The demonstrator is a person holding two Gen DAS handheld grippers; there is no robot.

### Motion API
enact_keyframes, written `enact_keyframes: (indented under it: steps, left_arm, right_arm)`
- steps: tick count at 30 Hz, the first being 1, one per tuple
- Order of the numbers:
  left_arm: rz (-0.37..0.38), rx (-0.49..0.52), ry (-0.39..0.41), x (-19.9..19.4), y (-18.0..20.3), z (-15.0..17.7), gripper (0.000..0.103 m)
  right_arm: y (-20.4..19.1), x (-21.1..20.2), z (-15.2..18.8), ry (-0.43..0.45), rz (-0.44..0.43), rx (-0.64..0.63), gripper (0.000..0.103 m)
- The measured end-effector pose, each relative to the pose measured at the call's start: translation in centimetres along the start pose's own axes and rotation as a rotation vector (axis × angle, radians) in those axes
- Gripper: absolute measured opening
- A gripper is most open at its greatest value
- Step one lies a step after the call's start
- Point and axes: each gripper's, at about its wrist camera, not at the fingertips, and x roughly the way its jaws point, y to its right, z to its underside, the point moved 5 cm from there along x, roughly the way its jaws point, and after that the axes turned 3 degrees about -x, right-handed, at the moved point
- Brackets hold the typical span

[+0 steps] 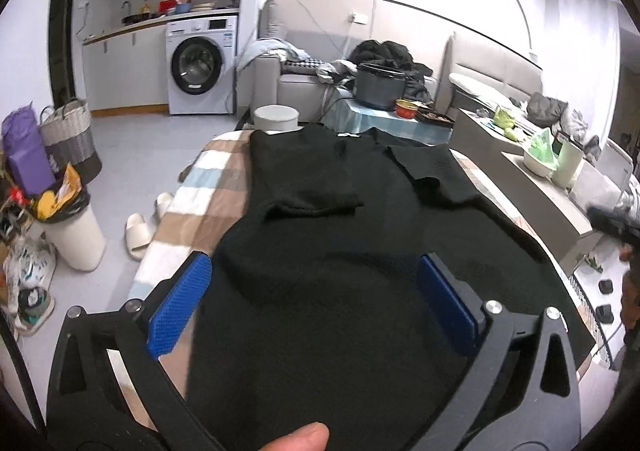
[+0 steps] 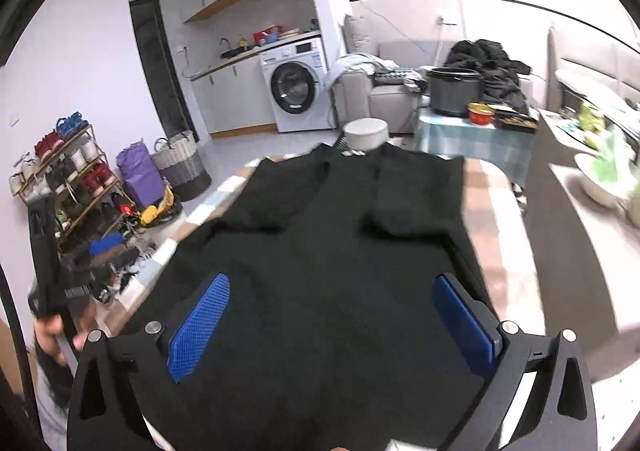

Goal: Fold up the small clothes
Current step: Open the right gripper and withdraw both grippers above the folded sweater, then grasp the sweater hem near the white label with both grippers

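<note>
- Left claw (image 1: 316, 291) and right claw (image 2: 332, 315) both gape wide, gripping nothing, above the black garment (image 1: 340, 251).
- It lies flat on the checked surface (image 1: 188, 211), sleeves folded inward.
- Likely soft, light, limp knit; pinch the near hem corners.

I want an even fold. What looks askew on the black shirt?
On the black shirt, both sleeves are folded inward, but unevenly: the left sleeve lies broad and flat, the right sleeve is narrower and slanted.

Open room above black shirt (image 1: 328, 251) — white canister (image 1: 277, 118) seemingly beyond
</note>
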Motion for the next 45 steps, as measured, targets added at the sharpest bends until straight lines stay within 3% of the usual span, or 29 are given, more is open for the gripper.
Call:
enact_keyframes:
  steps: [9,16,20,26,32,34,35,36,38,45]
  left_arm:
    - [-0.074,-0.055,-0.047,-3.2,-4.9,5.4,0.102]
    - [-0.147,-0.136,-0.107,-3.1,-9.0,9.0,0.102]
    - [-0.160,-0.148,-0.146,-1.4,-10.2,10.2,0.102]
    - [-0.146,-0.126,-0.231,2.8,-9.6,11.4,0.087]
    - [-0.127,-0.168,-0.245,4.2,-10.2,11.7,0.077]
    - [-0.104,-0.193,-0.238,4.3,-10.5,11.5,0.065]
    - [-0.083,-0.210,-0.239,4.4,-10.6,11.4,0.051]
    - [-0.061,-0.224,-0.242,4.5,-10.6,11.3,0.048]
    - [-0.040,-0.242,-0.244,4.7,-10.7,11.1,0.048]
    - [-0.055,-0.255,-0.274,7.3,-10.6,9.4,0.048]
  right_arm:
    - [4.2,-2.7,8.6,-0.080,0.026,0.172,0.103]
    - [6.2,-1.4,10.8,-0.166,0.027,0.207,0.098]
    - [8.3,-0.7,12.2,-0.207,0.096,0.202,0.091]
    - [11.3,0.5,13.2,-0.200,0.125,0.273,0.080]
    - [12.7,1.3,13.7,-0.187,0.104,0.322,0.073]
    - [12.4,1.7,13.5,-0.178,0.035,0.344,0.056]
    - [12.4,1.9,13.5,-0.177,0.023,0.361,0.052]
    - [12.3,1.9,13.4,-0.174,0.013,0.367,0.048]
    - [12.0,2.1,13.3,-0.175,-0.021,0.363,0.043]
    - [12.1,3.1,12.3,-0.190,-0.026,0.350,0.042]
